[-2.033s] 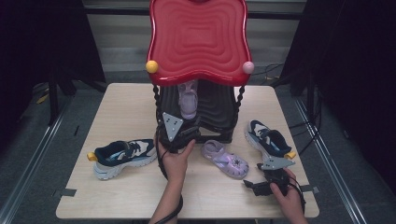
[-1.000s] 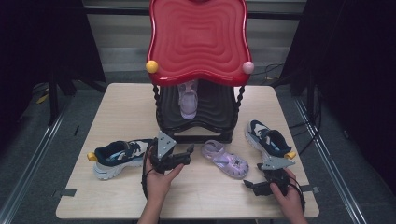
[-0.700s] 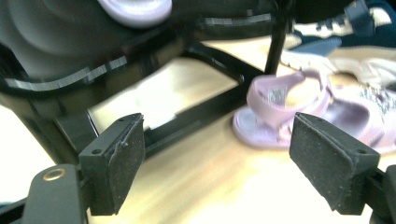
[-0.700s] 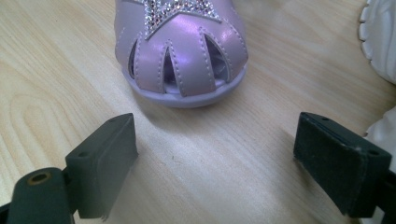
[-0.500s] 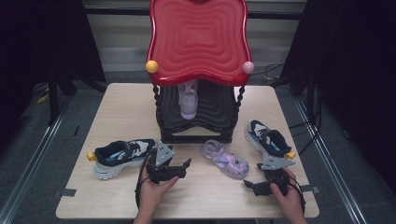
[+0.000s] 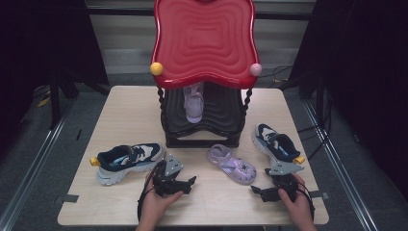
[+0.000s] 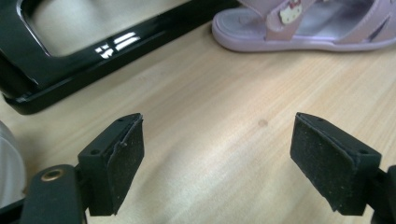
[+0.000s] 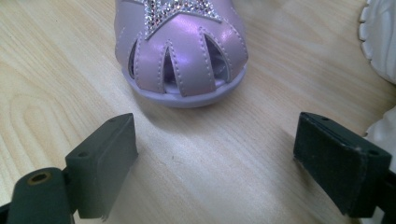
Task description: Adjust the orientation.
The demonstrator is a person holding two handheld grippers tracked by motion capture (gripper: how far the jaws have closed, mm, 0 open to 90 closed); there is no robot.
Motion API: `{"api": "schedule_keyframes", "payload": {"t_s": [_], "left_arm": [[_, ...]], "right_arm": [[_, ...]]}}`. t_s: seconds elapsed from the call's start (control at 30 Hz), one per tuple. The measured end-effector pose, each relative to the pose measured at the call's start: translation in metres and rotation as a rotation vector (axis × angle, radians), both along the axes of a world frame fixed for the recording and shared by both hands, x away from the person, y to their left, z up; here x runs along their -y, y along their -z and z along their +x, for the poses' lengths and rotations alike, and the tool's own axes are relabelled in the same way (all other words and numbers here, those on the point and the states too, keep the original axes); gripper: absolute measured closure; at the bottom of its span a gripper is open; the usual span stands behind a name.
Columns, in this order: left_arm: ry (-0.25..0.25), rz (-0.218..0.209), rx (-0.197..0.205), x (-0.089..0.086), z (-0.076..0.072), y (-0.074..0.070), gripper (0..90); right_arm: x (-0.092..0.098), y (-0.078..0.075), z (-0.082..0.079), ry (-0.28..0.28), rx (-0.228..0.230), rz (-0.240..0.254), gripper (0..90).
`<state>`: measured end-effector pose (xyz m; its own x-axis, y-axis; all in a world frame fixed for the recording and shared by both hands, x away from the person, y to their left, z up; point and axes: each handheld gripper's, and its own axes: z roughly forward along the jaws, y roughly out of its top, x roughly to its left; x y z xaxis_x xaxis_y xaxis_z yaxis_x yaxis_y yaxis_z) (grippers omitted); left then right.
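Four shoes in play: two lilac sandals, two navy sneakers. One sandal already stands on the rack's black lower shelf, toe down, so the job looks like racking pairs. Its mate lies flat on the surface just in front of the rack, right of centre, toe toward your right hand-held gripper. That one has its jaws apart, nothing between them, lined up on the sandal toe, probably staged for the pick. Your left hand-held gripper sits front-left of the rack, also jaws apart and empty, pointing at the sandal's heel end. One sneaker lies left of the rack, the other right of it, both untouched, likely queued next. One rack, two knobs on its red top.
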<state>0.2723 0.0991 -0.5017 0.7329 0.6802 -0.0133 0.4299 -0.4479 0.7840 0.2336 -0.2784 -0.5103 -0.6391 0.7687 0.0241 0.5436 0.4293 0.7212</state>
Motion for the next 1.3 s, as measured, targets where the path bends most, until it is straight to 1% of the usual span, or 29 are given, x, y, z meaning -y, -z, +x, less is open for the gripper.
{"api": "schedule_keyframes", "payload": {"t_s": [0.07,0.17,0.2,0.23,0.27,0.3,0.33,0.37,0.63,0.87,0.9,1.03,1.1,1.13,1.17,1.23,1.3], "left_arm": [[0.01,0.014,-0.01,0.0,0.0,0.002,17.3],[0.015,0.021,-0.035,-0.001,0.001,0.004,17.2],[0.023,0.016,-0.034,-0.001,0.001,0.004,17.2],[0.021,0.02,-0.036,-0.002,0.001,0.004,17.2],[0.021,0.031,-0.048,-0.002,0.001,0.005,17.2],[0.023,0.051,-0.05,-0.001,0.001,0.005,17.2],[0.025,0.059,-0.059,-0.001,0.001,0.006,17.0],[0.024,0.066,-0.06,-0.001,0.001,0.006,16.9],[0.025,0.069,-0.065,-0.001,0.001,0.006,14.8],[0.025,0.064,-0.07,-0.001,0.001,0.006,14.5],[0.022,0.06,-0.071,-0.001,0.001,0.006,14.5],[0.023,0.065,-0.072,-0.001,0.001,0.006,14.4],[0.025,0.069,-0.071,-0.002,0.001,0.006,14.5],[0.023,0.064,-0.072,-0.001,0.001,0.006,14.5],[0.024,0.067,-0.071,-0.002,0.001,0.006,14.5],[0.024,0.068,-0.071,-0.002,0.001,0.006,14.5],[0.025,0.069,-0.071,-0.002,0.001,0.006,14.5]], "right_arm": [[0.0,0.0,0.0,0.0,0.0,0.0,12.5],[0.0,0.0,0.0,0.0,0.0,0.0,12.6],[0.0,0.0,0.0,-0.001,0.0,0.0,12.6],[0.0,0.0,0.0,0.0,0.0,0.0,12.5],[0.0,0.0,0.0,0.0,0.0,0.0,12.5],[0.0,0.0,0.0,0.0,0.0,0.0,12.5],[0.0,0.0,0.0,0.0,0.0,0.0,12.5],[0.0,0.0,0.0,-0.001,0.0,0.0,12.6],[0.0,0.0,0.0,0.001,-0.002,-0.001,12.5],[0.0,0.0,0.0,-0.003,0.002,-0.008,12.2],[0.0,0.0,0.0,-0.006,0.0,-0.005,12.0],[-0.001,0.0,-0.003,-0.016,-0.003,0.005,12.4],[-0.001,-0.001,-0.004,-0.027,-0.005,0.018,14.3],[-0.001,-0.002,-0.005,-0.025,-0.015,0.024,16.0],[-0.001,-0.004,-0.005,-0.02,-0.019,0.033,19.2],[0.0,-0.009,-0.004,-0.03,-0.019,0.079,26.8],[-0.001,-0.015,-0.003,-0.04,-0.002,0.097,31.9]]}}
